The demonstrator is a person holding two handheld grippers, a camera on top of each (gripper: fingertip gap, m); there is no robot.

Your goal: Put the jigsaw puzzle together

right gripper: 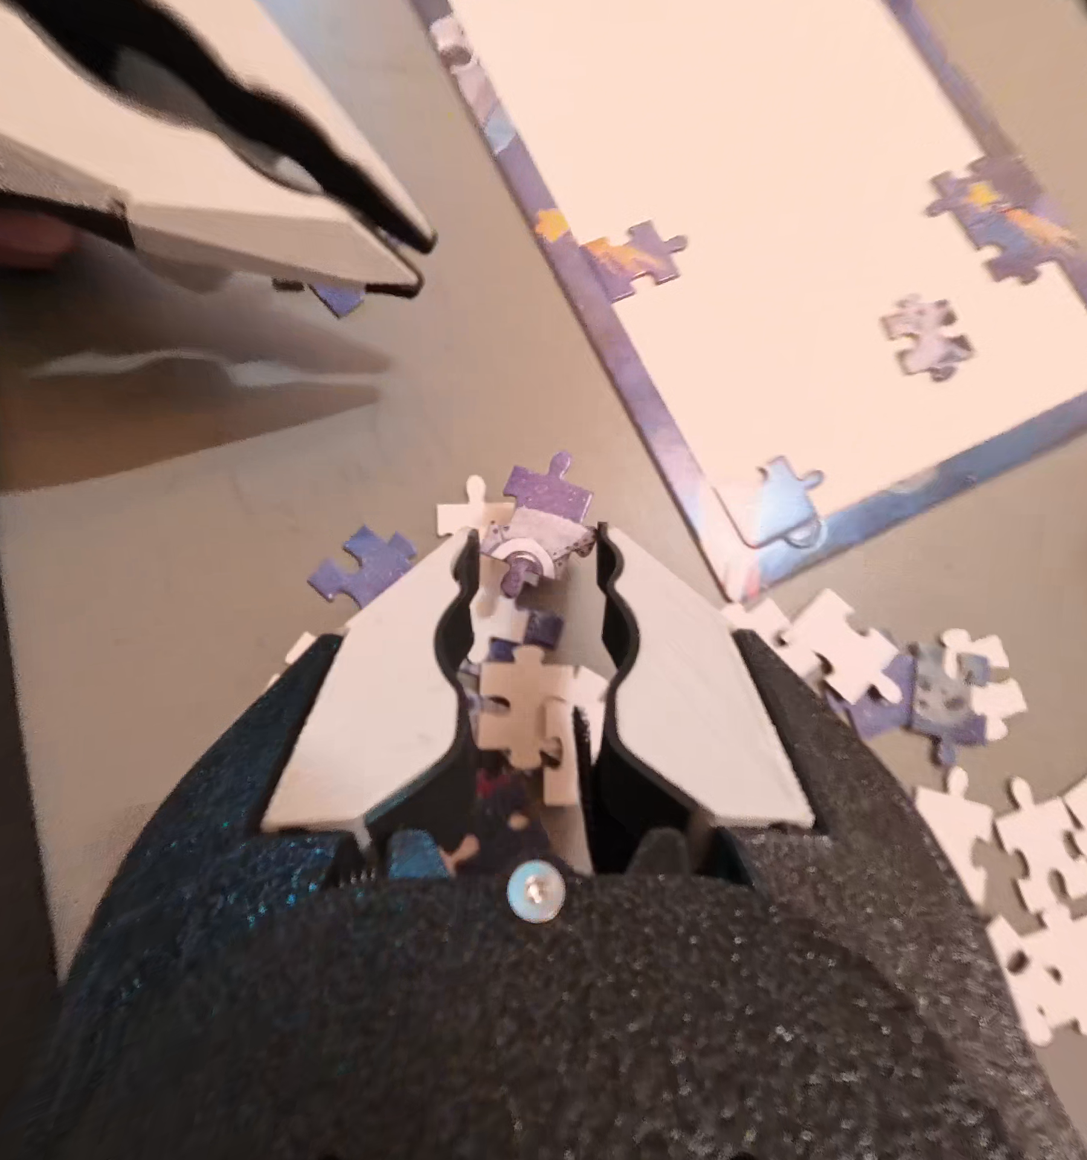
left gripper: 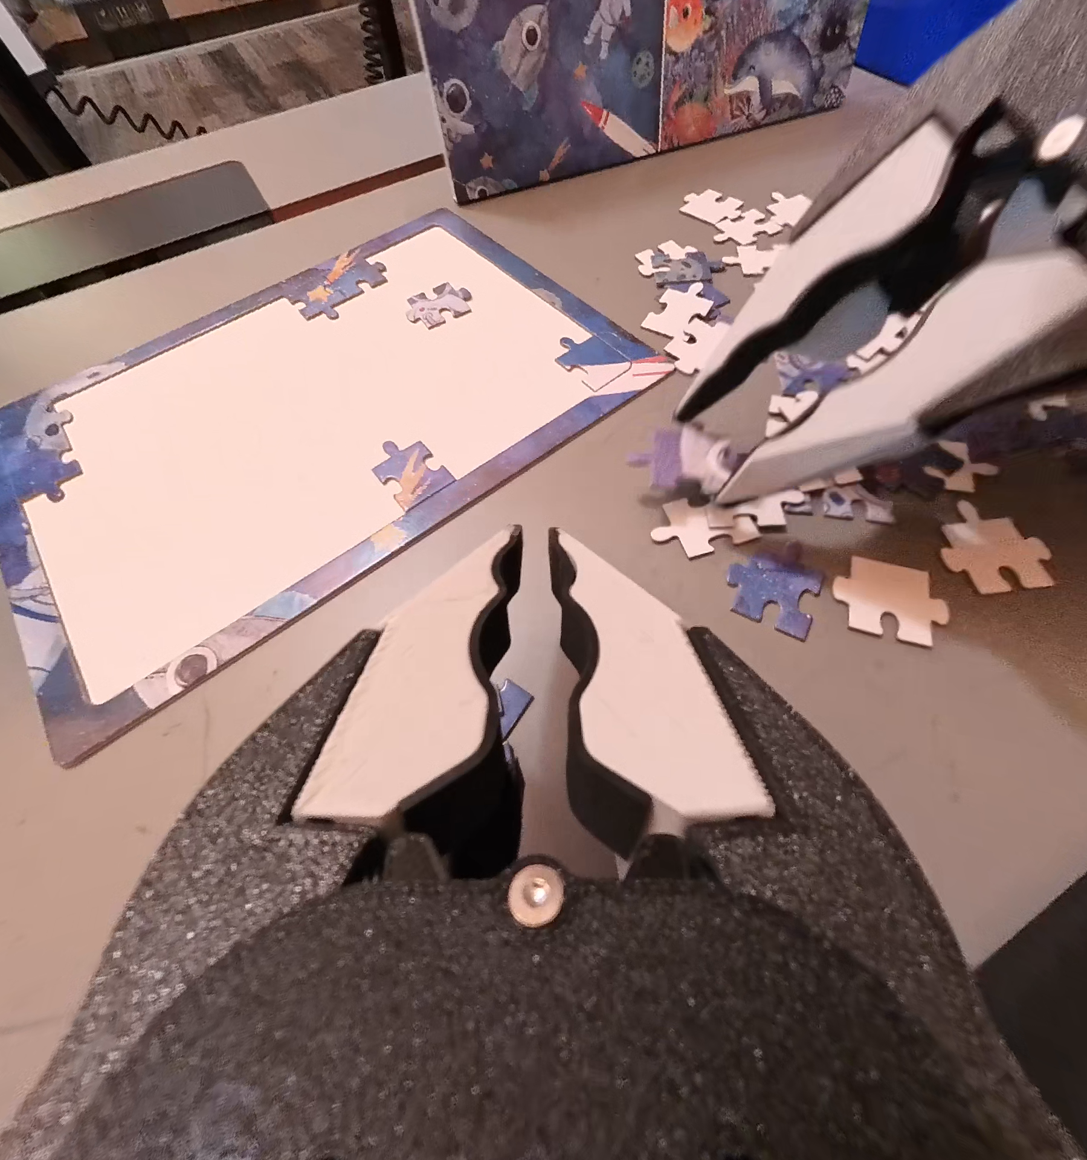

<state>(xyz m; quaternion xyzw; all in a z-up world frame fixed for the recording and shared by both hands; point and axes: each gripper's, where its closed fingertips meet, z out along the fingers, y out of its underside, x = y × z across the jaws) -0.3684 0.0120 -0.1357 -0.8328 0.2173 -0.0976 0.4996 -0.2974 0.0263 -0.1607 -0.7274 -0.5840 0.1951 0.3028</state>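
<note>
The puzzle frame board [left gripper: 245, 477] lies on the grey table with a blue space-pattern rim and a few pieces set along its edges; it also shows in the right wrist view [right gripper: 748, 188]. My left gripper [left gripper: 535, 533] hovers off the board's near right edge, nearly shut, with a blue puzzle piece [left gripper: 514, 700] between its fingers; the right wrist view shows it [right gripper: 421, 263] with the piece [right gripper: 340, 298] under its tips. My right gripper [right gripper: 534, 537] is down in the loose pile, its tips closed across a purple and white piece [right gripper: 550, 502]. It also appears, blurred, in the left wrist view [left gripper: 704, 455].
Loose pieces [left gripper: 886, 596], many face down, are scattered right of the board and around my right gripper [right gripper: 1055, 879]. A picture-covered puzzle box [left gripper: 559, 94] stands behind the board. A loose astronaut piece [left gripper: 437, 304] lies inside the frame. The tips of one gripper are about 8 cm away from the tips of the other.
</note>
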